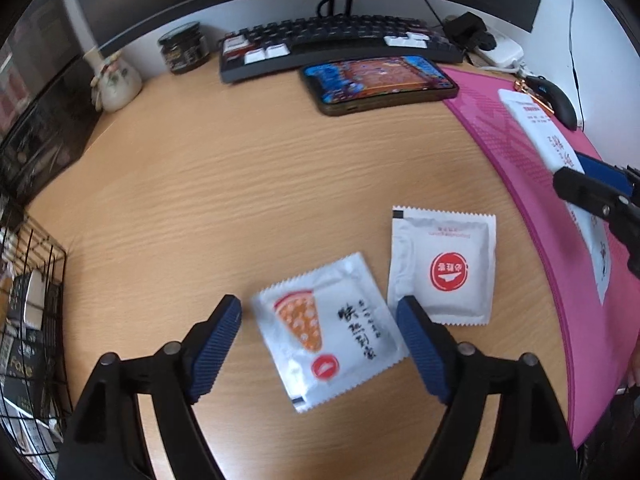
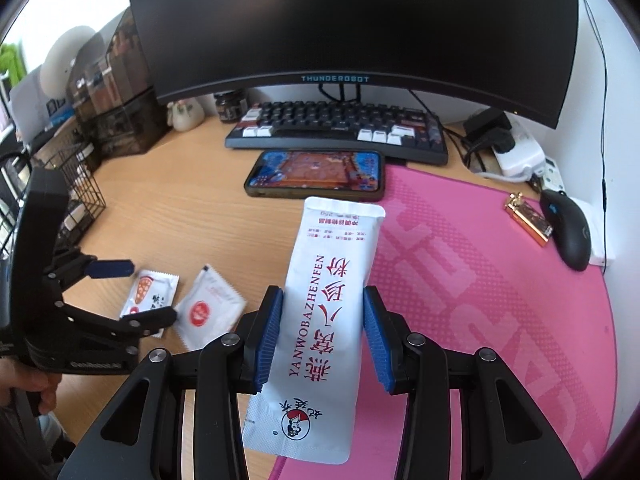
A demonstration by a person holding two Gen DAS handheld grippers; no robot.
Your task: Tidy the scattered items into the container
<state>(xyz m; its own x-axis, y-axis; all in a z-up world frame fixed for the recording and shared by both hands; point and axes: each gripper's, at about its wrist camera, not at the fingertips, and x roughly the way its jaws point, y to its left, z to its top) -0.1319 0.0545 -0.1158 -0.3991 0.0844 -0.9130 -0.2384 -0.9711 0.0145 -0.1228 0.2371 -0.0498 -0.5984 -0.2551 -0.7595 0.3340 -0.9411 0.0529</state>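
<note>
My left gripper (image 1: 318, 306) stands open over the wooden desk, its blue pads on either side of a white sachet with a pizza print (image 1: 324, 332), not pressing it. A second white sachet with a red round logo (image 1: 444, 268) lies just right of it. In the right wrist view my right gripper (image 2: 322, 292) is shut on a long white sachet with red lettering (image 2: 332, 280), held lifted above the pink mat's edge. That view also shows the left gripper (image 2: 142, 292) over both small sachets. A black wire basket (image 1: 44, 300) stands at the desk's left edge.
A phone (image 1: 380, 80) with a lit screen lies in front of the keyboard (image 1: 336, 40) and monitor. The pink mat (image 1: 540, 208) covers the right side, with a black mouse (image 2: 568, 232) and a gold lighter (image 2: 528, 220). A dark jar (image 1: 184, 46) and a small vase stand at back left.
</note>
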